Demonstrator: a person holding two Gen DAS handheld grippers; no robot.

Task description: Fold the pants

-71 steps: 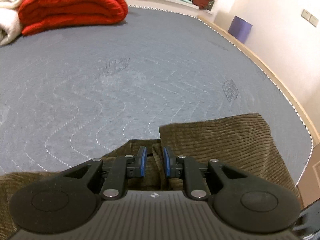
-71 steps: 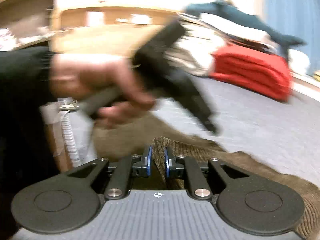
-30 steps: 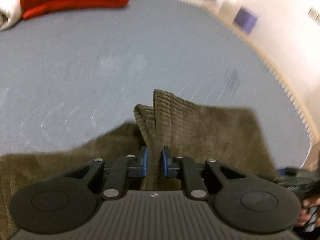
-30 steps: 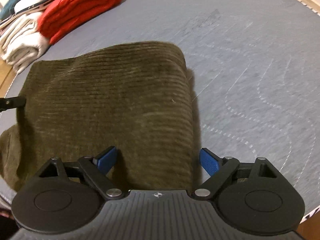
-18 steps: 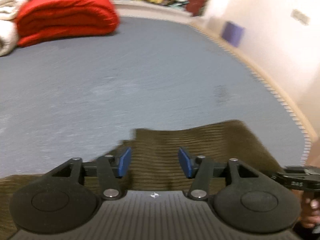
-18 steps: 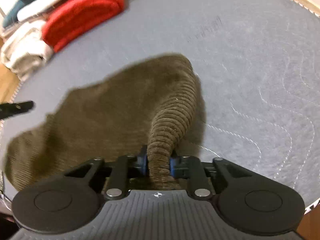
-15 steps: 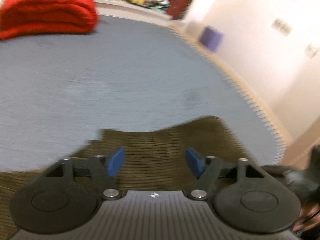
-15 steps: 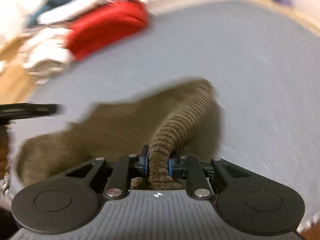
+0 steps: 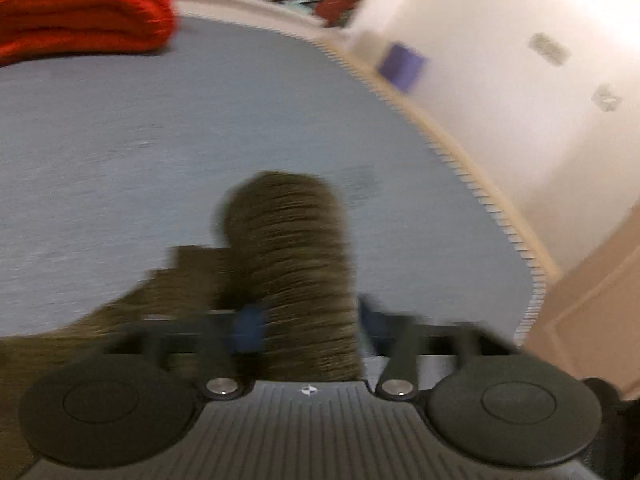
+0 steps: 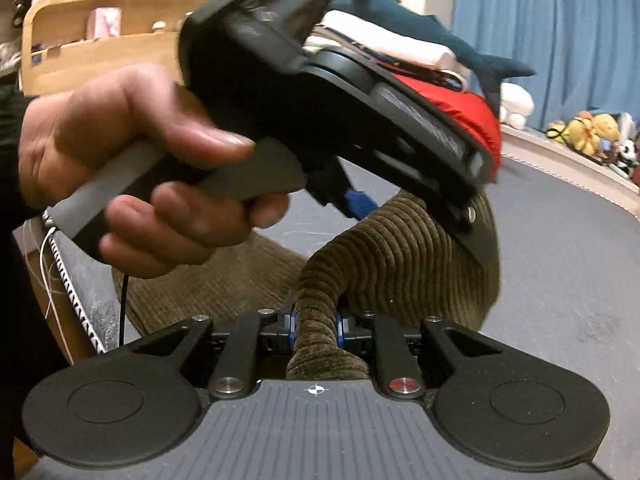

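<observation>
The olive corduroy pants lie on the grey quilted bed. In the blurred left wrist view a raised roll of the cloth sits between the blue pads of my left gripper, whose jaws stand apart around it. My right gripper is shut on a bunched fold of the pants and lifts it off the bed. The right wrist view also shows the left gripper in a hand, just above the lifted fold.
A folded red blanket and stacked white and teal textiles lie at the bed's far end. Plush toys line the ledge. The bed's edge runs along the white wall. A wooden shelf stands behind.
My right gripper has lifted and turned with the fold toward the left gripper. The cloth now rises as a roll between the left gripper's pads, which have drawn closer together.
</observation>
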